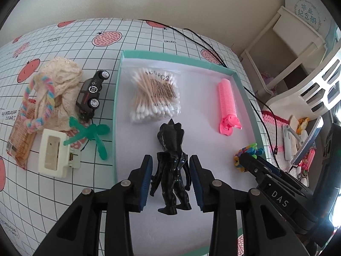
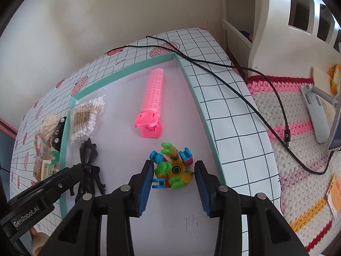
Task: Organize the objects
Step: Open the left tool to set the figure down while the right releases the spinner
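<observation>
Both grippers have spread jaws: the left gripper (image 1: 170, 181) straddles the black figure (image 1: 171, 166), the right gripper (image 2: 173, 183) straddles the colourful toy (image 2: 173, 168), inside the tray (image 2: 200, 106) for sorting.

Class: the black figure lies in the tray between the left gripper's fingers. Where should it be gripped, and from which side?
Grip the black figure across its torso, left gripper approaching from the feet end. It lies lengthwise between the open fingers, and the torso looks firmer than the thin arms.
</observation>
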`<state>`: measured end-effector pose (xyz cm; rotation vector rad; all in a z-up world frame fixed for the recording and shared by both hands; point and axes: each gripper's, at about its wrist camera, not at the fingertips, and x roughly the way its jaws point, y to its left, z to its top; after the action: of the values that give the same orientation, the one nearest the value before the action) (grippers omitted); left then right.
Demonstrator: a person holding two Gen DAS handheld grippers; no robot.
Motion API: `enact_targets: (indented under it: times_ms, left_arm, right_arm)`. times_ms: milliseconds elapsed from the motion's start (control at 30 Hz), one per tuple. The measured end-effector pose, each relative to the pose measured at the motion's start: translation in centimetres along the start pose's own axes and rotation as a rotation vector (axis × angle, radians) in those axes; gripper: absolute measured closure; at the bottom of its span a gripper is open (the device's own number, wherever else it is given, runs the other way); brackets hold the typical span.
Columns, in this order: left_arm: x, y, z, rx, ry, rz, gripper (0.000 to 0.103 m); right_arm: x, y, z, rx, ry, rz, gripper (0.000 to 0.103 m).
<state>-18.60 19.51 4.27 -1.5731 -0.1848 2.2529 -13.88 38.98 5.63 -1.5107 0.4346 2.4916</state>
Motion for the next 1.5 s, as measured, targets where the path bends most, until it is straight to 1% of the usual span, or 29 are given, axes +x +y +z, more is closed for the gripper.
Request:
enact_targets:
  times_ms: [67,100,233,467,567,633,667,700,733,767,800,867,933,967,1000,1067,1100,1133,1200,1267,1333,1367,1500]
  left_arm:
    - [-0.5,0.0,0.1,0.002,-0.008,-0.001,0.066]
    - [-1.1,-0.2,-0.3,0.007,-0.014,0.000,0.066]
    - [-1.9,-0.1,0.1,0.013,-0.047,0.011,0.066]
    - [-2.5,0.3,0.6,0.005,-0.082,0.058,0.066]
    - [-2.6,0.6,0.5,0.003,-0.091,0.089,0.059]
    - [-2.6,0.8,0.4,-0.001,-0.094,0.105,0.058]
    - [-2.6,0.9,0.4,-0.005,-0.097,0.114,0.058]
    - [-2.5,1.1,0.5,-0.008,-0.101,0.124,0.056]
    - [-2.5,1.2,0.4,-0.010,-0.104,0.135,0.053]
    - [-2.5,1.4,0.4,-0.013,-0.106,0.146,0.046]
    - [-2.5,1.5,0.3,-0.017,-0.109,0.153,0.042]
    - [-2.5,1.9,0.4,-0.028,-0.112,0.166,0.041]
    - [-2.5,2.3,0.4,-0.037,-0.118,0.182,0.030]
    - [-2.6,2.4,0.4,-0.042,-0.125,0.188,0.022]
    - [-2.6,2.6,0.4,-0.045,-0.131,0.196,0.019]
    - [-2.8,2.8,0.4,-0.050,-0.146,0.214,0.016]
    - [-2.9,2.9,0.3,-0.052,-0.153,0.220,0.010]
    - [-3.0,3.0,0.3,-0.054,-0.160,0.226,0.008]
    - [-3.0,3.2,0.3,-0.053,-0.167,0.241,0.006]
    - [-3.1,3.3,0.2,-0.054,-0.165,0.249,0.005]
    - [-3.0,3.5,0.2,-0.057,-0.159,0.251,0.002]
    - [-3.0,3.5,0.2,-0.057,-0.158,0.252,0.001]
    - [-3.2,3.7,0.2,-0.058,-0.162,0.250,0.001]
  right_arm:
    - [-0.5,0.0,0.1,0.009,-0.014,0.010,0.060]
    - [-0.8,-0.1,0.1,0.014,-0.022,0.014,0.060]
    - [-1.8,0.1,0.3,0.021,-0.053,0.021,0.060]
    - [-1.8,0.2,0.1,0.013,-0.053,0.016,0.060]
    - [-1.9,0.4,0.0,0.003,-0.061,0.008,0.060]
    - [-2.0,0.5,-0.1,-0.003,-0.067,0.002,0.055]
    - [-2.0,0.5,-0.1,-0.004,-0.069,0.002,0.049]
    - [-2.0,0.5,-0.1,-0.006,-0.073,0.002,0.045]
    - [-2.0,0.6,-0.1,-0.008,-0.075,0.000,0.043]
    - [-2.0,0.6,-0.1,-0.009,-0.078,-0.002,0.040]
    - [-2.0,0.6,-0.1,-0.009,-0.080,-0.002,0.036]
    - [-1.9,0.7,-0.1,-0.010,-0.083,-0.001,0.031]
    - [-1.9,0.7,-0.1,-0.011,-0.088,0.000,0.026]
    - [-1.9,0.7,-0.1,-0.013,-0.090,0.000,0.022]
    - [-1.8,0.7,-0.1,-0.014,-0.092,0.001,0.018]
    - [-1.8,0.8,-0.1,-0.014,-0.097,0.001,0.013]
    - [-1.8,0.8,-0.1,-0.013,-0.097,0.003,0.011]
    - [-1.8,0.7,-0.2,-0.012,-0.098,0.006,0.010]
    - [-1.8,0.7,-0.2,-0.010,-0.101,0.005,0.004]
    - [-1.8,0.7,-0.3,-0.008,-0.103,0.010,0.003]
    - [-1.8,0.7,-0.3,-0.005,-0.106,0.010,0.002]
    - [-1.8,0.8,-0.3,-0.006,-0.108,0.013,0.000]
    - [-1.7,0.9,-0.4,-0.014,-0.108,0.009,0.000]
